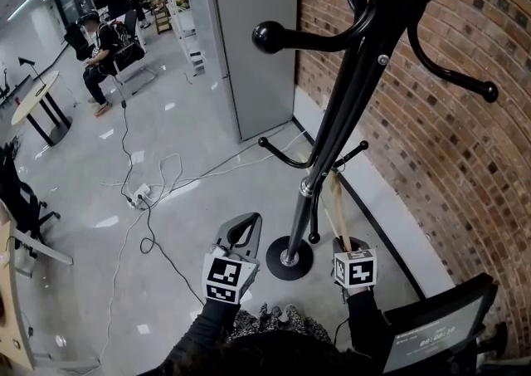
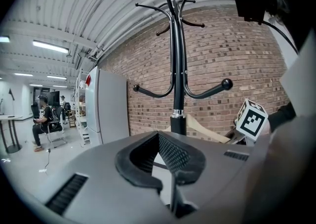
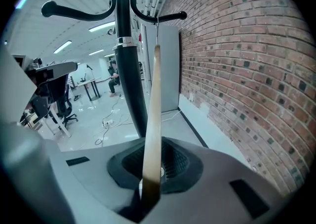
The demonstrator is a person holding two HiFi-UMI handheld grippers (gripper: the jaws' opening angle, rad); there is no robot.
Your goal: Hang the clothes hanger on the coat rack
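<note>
The black coat rack [image 1: 348,92] stands by the brick wall, with its round base [image 1: 290,260] on the floor between my two grippers. My right gripper [image 1: 347,245] is low at the right of the base and shut on a pale wooden clothes hanger [image 1: 335,200]. The hanger's arm rises beside the pole. In the right gripper view the hanger [image 3: 153,114] runs up from the jaws [image 3: 154,171] next to the pole [image 3: 129,79], below the curved hooks [image 3: 74,13]. My left gripper [image 1: 249,222] is left of the base, shut and empty [image 2: 159,138]. The rack [image 2: 177,69] is ahead of it.
A brick wall [image 1: 448,134] runs along the right and a grey cabinet [image 1: 249,34] stands behind the rack. Cables and a power strip [image 1: 139,193] lie on the shiny floor. A person sits on a chair [image 1: 99,55] far off. A screen [image 1: 436,333] is at the lower right.
</note>
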